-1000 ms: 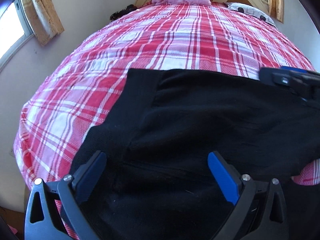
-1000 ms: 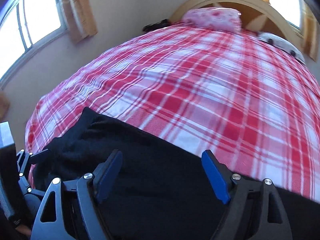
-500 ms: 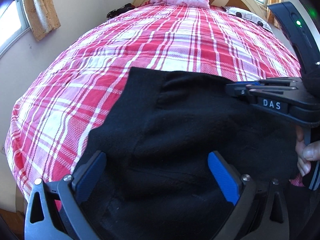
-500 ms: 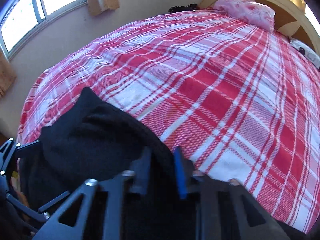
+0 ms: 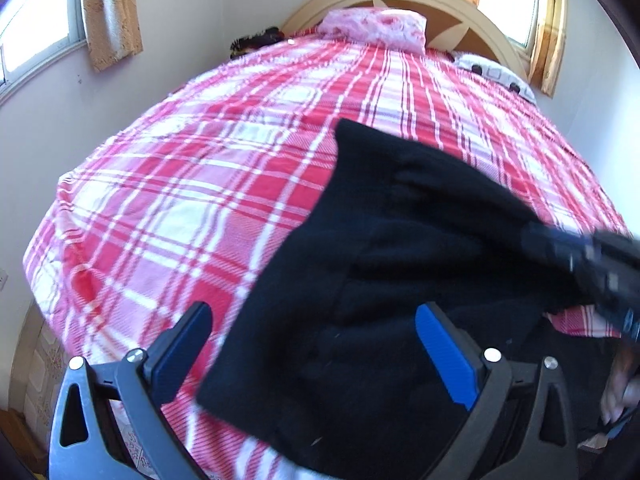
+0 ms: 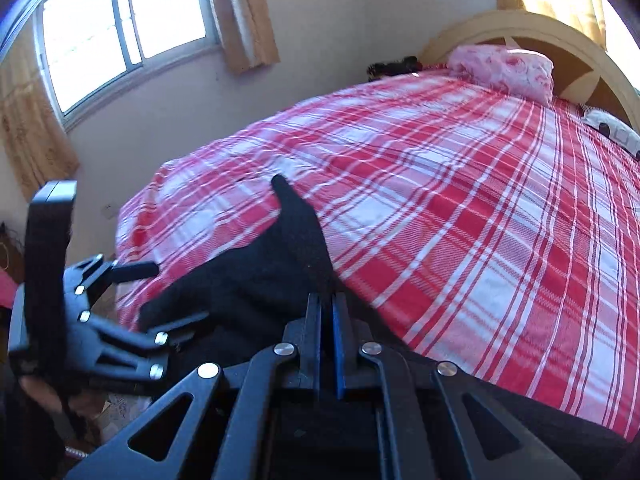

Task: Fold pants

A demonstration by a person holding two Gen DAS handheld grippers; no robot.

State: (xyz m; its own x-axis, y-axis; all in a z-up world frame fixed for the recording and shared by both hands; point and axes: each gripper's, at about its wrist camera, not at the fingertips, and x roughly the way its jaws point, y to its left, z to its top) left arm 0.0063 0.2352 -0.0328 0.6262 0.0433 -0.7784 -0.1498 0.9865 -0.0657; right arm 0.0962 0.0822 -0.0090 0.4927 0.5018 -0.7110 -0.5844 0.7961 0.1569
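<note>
The black pants (image 5: 380, 264) lie at the near end of the bed, partly lifted off the red plaid bedspread (image 5: 208, 184). My left gripper (image 5: 316, 344) is open, its blue pads wide apart above the near edge of the pants, holding nothing. My right gripper (image 6: 326, 308) is shut on the pants (image 6: 280, 272) and lifts a fold of the cloth, which rises to a point. In the left wrist view the right gripper (image 5: 592, 256) shows blurred at the right edge. In the right wrist view the left gripper (image 6: 132, 304) shows at the left.
A pink pillow (image 5: 376, 28) and a white patterned pillow (image 5: 492, 70) lie by the wooden headboard (image 5: 452, 8). A dark object (image 5: 256, 40) sits at the far left corner. Windows with curtains stand on the left wall (image 6: 120, 32). The bed's left edge drops to the floor (image 5: 36, 364).
My right gripper closed on the pants' edge and raised it. The pants have shifted right and up in the left wrist view, uncovering more bedspread. My left gripper stayed open.
</note>
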